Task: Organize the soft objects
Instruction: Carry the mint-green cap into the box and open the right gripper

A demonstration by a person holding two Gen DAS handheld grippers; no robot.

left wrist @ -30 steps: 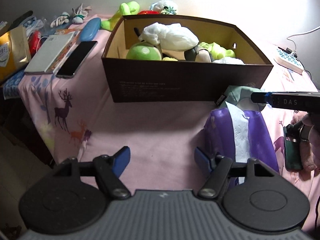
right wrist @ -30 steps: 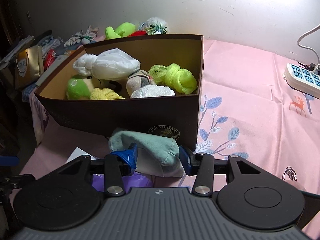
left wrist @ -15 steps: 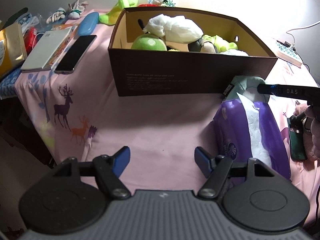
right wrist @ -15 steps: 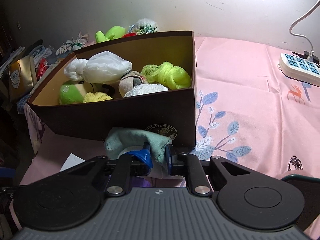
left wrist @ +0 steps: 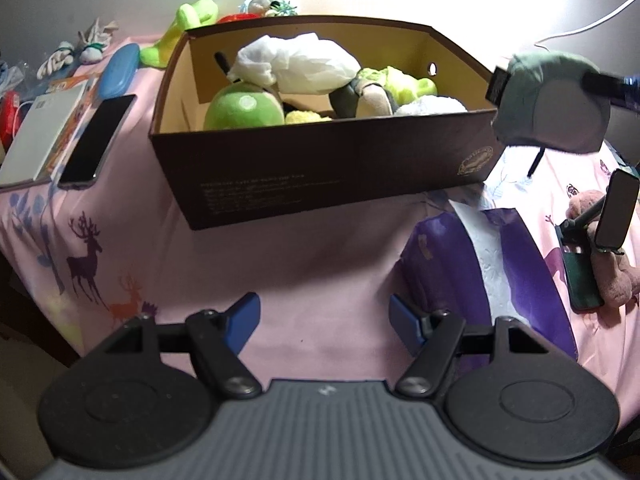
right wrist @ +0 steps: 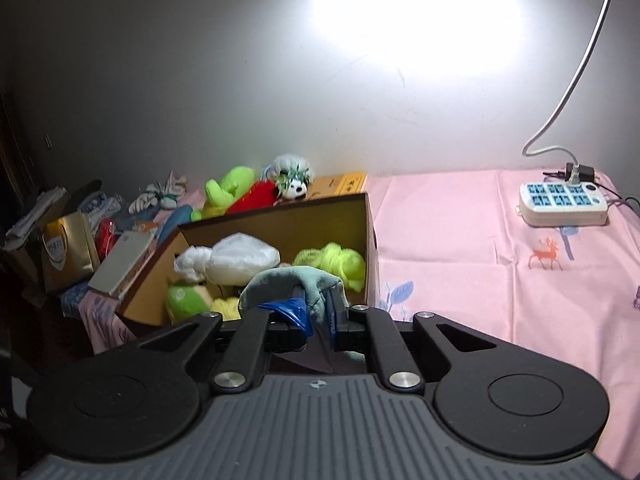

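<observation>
Right tongs [right wrist: 316,314] clenched on grey-green soft toy [right wrist: 292,284], held off the cloth at the near corner of the box [left wrist: 332,168]; left tongs [left wrist: 324,322] released, empty. Mid-carry, seemingly. Next: over the rim, then release among the toys.

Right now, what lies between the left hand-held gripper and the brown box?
Only bare pink tablecloth between left hand-held gripper and brown box, in the left wrist view.

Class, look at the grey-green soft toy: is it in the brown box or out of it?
Out. The right gripper is shut on the grey-green soft toy, holding it in the air beside the brown box.
</observation>
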